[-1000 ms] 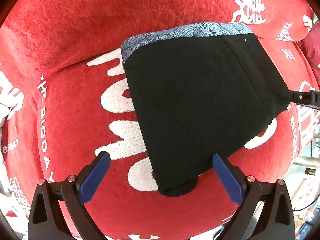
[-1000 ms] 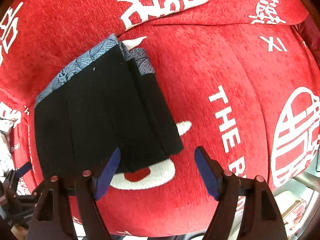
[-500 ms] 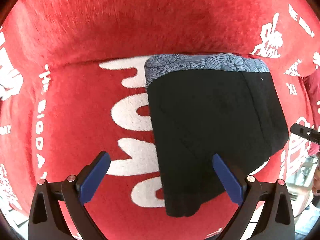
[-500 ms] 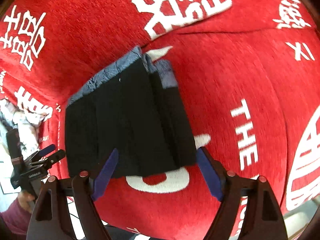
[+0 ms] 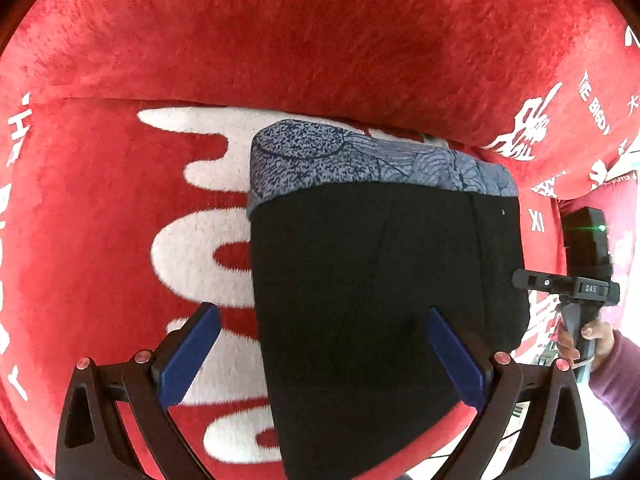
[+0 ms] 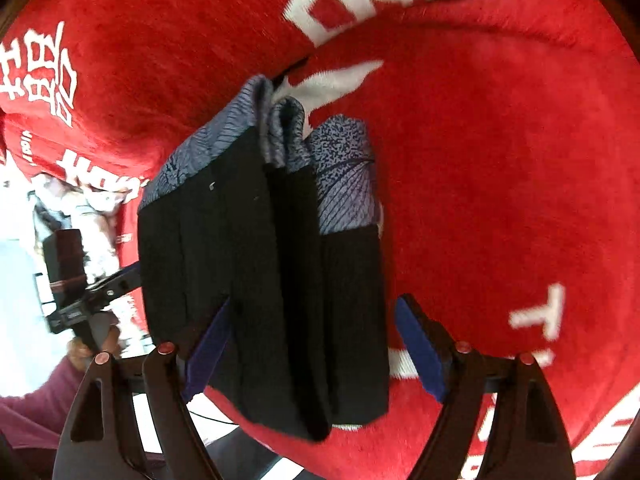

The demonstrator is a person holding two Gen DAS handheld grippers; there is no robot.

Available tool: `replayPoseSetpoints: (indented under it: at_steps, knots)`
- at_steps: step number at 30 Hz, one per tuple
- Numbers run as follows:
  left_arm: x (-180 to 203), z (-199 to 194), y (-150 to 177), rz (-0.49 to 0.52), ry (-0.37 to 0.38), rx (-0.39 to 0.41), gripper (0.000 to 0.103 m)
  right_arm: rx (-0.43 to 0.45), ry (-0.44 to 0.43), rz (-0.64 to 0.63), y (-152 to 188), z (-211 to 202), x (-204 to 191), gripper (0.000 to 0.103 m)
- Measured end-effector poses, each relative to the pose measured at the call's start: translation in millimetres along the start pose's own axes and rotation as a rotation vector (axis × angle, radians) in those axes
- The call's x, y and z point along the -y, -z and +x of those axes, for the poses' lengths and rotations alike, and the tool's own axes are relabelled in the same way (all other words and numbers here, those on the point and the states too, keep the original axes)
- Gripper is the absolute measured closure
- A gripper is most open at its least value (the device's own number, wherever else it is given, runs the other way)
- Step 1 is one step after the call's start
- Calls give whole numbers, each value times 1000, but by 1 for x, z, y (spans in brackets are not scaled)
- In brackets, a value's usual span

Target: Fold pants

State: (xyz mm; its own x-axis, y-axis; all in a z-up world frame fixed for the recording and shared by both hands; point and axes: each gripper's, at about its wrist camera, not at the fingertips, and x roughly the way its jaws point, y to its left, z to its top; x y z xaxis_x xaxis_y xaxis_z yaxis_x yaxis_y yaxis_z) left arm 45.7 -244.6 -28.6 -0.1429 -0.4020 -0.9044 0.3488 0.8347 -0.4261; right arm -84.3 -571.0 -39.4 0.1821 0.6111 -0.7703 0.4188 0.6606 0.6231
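Observation:
The black pants [image 5: 380, 288] with a blue-grey patterned waistband [image 5: 372, 158] lie folded into a compact stack on the red cushion [image 5: 320, 52]. In the right wrist view the pants [image 6: 256, 280] show several stacked layers with the waistband [image 6: 344, 176] at the far end. My left gripper [image 5: 320, 360] is open and empty, its blue pads straddling the near left part of the stack. My right gripper [image 6: 312, 356] is open and empty, its pads either side of the stack's near end. The right gripper also shows in the left wrist view [image 5: 576, 284], beside the pants' right edge.
The red plush cover has white lettering [image 5: 200, 248] and a raised back cushion [image 6: 160, 40] behind the pants. The seat's front edge [image 6: 360, 460] drops off just below the stack. A hand in a maroon sleeve [image 6: 48, 380] holds the left gripper handle.
Both grippers have moved closer to the folded pants and now straddle its near end. The right wrist view has rotated. The pants have not moved.

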Motion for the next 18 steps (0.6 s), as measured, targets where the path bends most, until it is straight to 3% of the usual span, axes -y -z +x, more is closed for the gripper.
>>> replayPoseSetpoints:
  at_steps: [3,8,14,17,18]
  knots:
    - [1,14,-6,10,20,4,0,-28,-84,-20,-10,15,3,15]
    - [10,39,-12,46,47,-14,0,-33,-122,-90,-10,15,-1,8]
    - [6,45,-19,14,81,-38,0,-33,-159,-31,-17,10,9,9]
    - [10,43,-20,17,57,-47,0,-44,-123,-25,-19,10,9,19]
    - [14,41,-18,24,37,-37,4,-50,-111,-36,-19,8,8,27]
